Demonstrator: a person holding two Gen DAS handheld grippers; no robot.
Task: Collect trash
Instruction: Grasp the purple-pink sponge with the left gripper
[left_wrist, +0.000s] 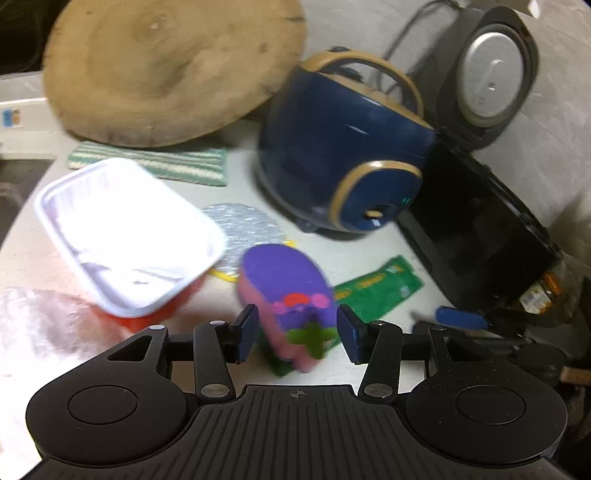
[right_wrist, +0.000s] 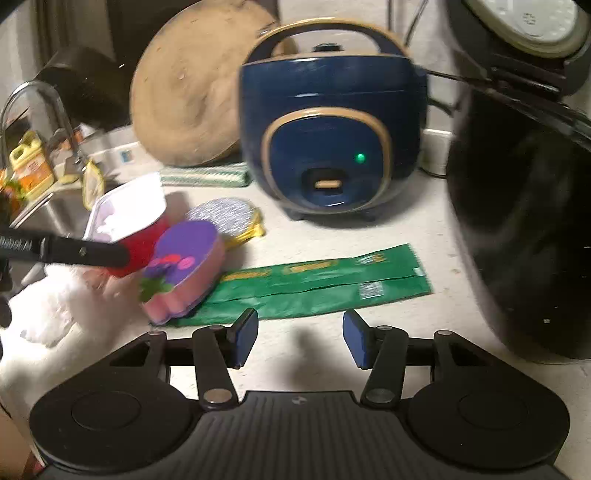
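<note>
We hold the purple box (left_wrist: 291, 295) low in the frame in our left gripper (left_wrist: 295, 328). Our right gripper (right_wrist: 300, 338) is half open and empty; next comes the green wrapper (right_wrist: 314, 284).

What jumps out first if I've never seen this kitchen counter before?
Probably the big navy rice cooker with tan trim and a lit green light, standing at the back of the counter in front of a round wooden board. Nearer, a purple-topped pink container sits between the left gripper's fingers, with a long green wrapper lying flat beside it and a white-lined red tub on its other side.
</note>
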